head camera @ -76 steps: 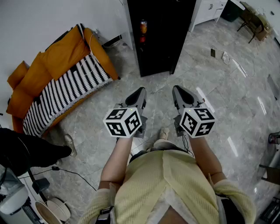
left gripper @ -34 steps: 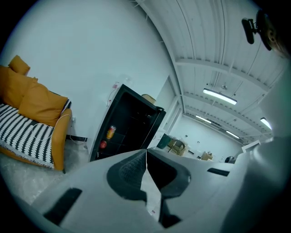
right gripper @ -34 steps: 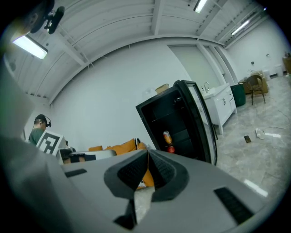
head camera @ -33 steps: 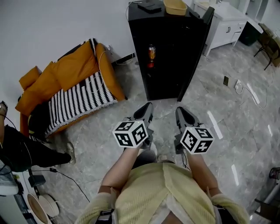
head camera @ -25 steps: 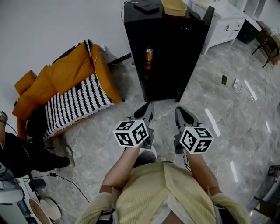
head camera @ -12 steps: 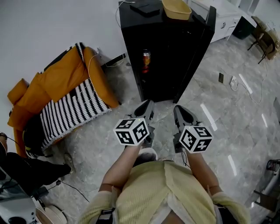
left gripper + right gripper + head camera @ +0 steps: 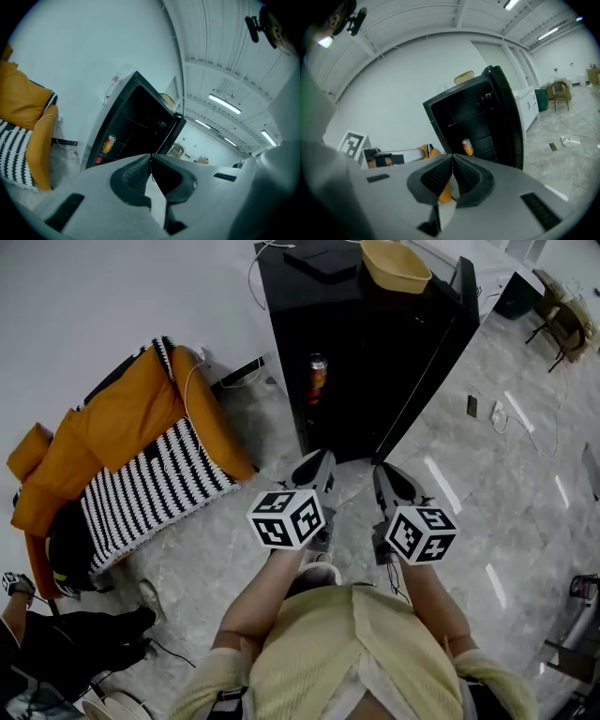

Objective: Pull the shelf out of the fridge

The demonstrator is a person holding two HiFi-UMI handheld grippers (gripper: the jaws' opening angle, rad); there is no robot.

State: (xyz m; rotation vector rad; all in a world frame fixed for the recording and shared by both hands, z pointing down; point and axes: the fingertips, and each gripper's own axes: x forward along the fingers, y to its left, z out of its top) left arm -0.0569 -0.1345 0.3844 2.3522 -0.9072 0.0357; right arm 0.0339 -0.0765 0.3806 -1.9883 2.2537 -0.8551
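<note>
The person has stepped closer to the fridge (image 7: pixel 375 352) since the earlier frames, carrying both claws along. The left claw (image 7: pixel 322 459) and right claw (image 7: pixel 382 471) are each closed on nothing, still short of the open door (image 7: pixel 441 343). The shelf (image 7: pixel 483 151) sits inside, holding a can (image 7: pixel 317 379). I'd open both claws first, grip the shelf's front edge, and pull level so the can stays up

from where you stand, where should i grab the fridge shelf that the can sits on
Best take the shelf by its front edge beside the can, coming straight in at the open fridge: it lies flat, and only that edge is exposed. The left tool and the right tool are shut, so open them first.
</note>
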